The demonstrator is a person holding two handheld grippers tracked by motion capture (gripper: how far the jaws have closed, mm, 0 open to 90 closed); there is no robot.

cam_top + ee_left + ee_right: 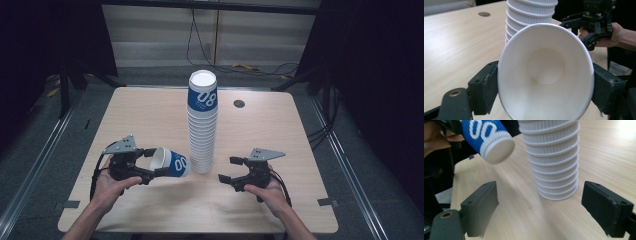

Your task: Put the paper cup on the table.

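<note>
The topmost blue-and-white ribbed paper cup (203, 95) of the tall stack (202, 135) bears large white numerals on its blue band — "08" — with a few smaller white marks beneath, too small to read. The single blue-and-white paper cup lying on its side (171, 162) shows white rounded figures — "00", as far as its visible part shows (489, 137).

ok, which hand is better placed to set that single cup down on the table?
Left. The left claw is already clamped on the cup, holding it sideways just left of the stack. The right claw stands open with nothing between its jaws, on the stack's far side.
</note>
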